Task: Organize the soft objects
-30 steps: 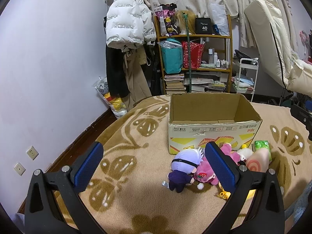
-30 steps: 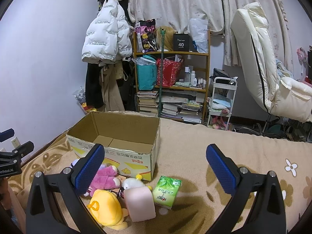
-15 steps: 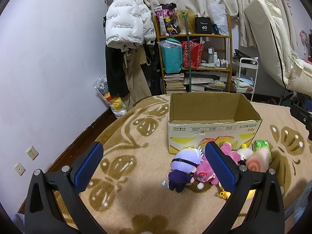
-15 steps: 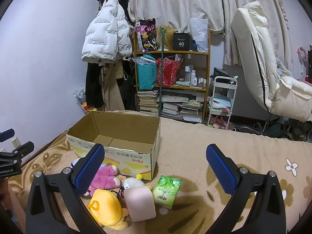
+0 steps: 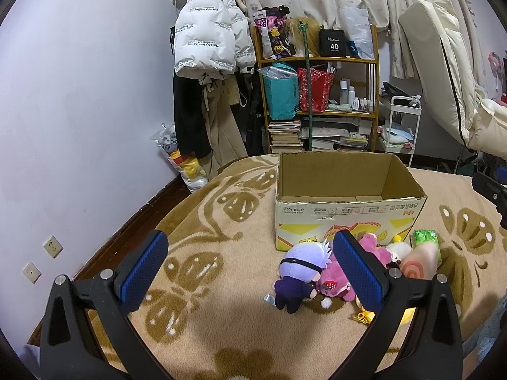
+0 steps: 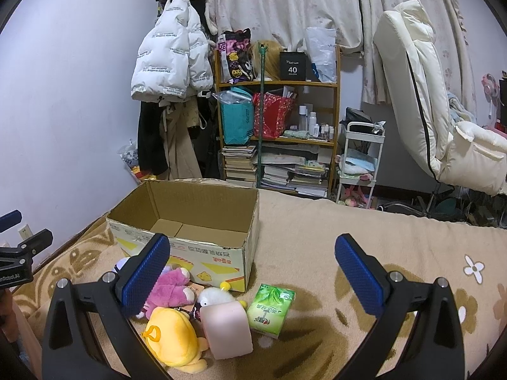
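An open, empty cardboard box (image 5: 345, 212) (image 6: 190, 247) stands on a beige patterned blanket. In front of it lie soft toys: a purple doll with white hair (image 5: 299, 274), a pink plush (image 5: 336, 281) (image 6: 171, 289), a yellow plush (image 6: 174, 338), a small white plush (image 6: 215, 296), a pink cushion (image 6: 228, 329) (image 5: 420, 261) and a green tissue pack (image 6: 269, 308) (image 5: 424, 237). My left gripper (image 5: 250, 269) is open and empty, held above the blanket left of the toys. My right gripper (image 6: 252, 272) is open and empty, above the toys' right side.
A wooden shelf (image 5: 317, 95) with bags, books and bottles stands behind the box. Coats (image 5: 209, 47) hang on the left wall. A white trolley (image 6: 361, 158) and a cream recliner (image 6: 427, 101) are at the right. The left gripper's body (image 6: 19, 259) shows at the right wrist view's left edge.
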The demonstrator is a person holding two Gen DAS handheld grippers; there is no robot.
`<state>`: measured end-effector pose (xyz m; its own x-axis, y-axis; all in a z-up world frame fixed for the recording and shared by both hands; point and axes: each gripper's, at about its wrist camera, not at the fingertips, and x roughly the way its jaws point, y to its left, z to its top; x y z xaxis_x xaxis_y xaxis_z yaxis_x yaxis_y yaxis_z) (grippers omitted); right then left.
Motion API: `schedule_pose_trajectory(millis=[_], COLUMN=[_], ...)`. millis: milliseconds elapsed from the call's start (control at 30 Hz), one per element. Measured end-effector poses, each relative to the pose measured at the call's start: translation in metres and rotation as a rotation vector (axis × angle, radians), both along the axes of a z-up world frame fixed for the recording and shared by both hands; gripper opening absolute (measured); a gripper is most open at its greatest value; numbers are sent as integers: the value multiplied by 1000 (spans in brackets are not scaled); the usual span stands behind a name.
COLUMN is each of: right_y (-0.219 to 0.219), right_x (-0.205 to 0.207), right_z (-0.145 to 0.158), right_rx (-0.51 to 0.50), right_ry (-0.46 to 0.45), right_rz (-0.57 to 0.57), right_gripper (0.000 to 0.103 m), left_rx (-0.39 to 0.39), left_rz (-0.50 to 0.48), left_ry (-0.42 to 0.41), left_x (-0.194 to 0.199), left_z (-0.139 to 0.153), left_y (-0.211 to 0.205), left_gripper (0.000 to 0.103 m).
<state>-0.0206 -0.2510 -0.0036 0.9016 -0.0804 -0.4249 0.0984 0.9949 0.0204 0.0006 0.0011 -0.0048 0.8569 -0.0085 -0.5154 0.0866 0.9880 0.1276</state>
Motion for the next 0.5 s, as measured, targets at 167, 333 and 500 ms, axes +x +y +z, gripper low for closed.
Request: schedule_pose_trajectory(millis=[167, 333, 500], right_y=[-1, 0, -8], right_x=[0, 0, 0], right_z=[0, -1, -12], right_rx=[-3, -3, 5], right_ry=[2, 3, 23], right_rz=[2, 0, -9], right_gripper=[103, 103, 103], left_rx=[1, 0, 12], left_rz=[-2, -1, 9], left_ry=[0, 1, 24], left_x=[0, 0, 5], left_z=[-1, 0, -3], left_y=[0, 0, -2], left_gripper=[103, 103, 103])
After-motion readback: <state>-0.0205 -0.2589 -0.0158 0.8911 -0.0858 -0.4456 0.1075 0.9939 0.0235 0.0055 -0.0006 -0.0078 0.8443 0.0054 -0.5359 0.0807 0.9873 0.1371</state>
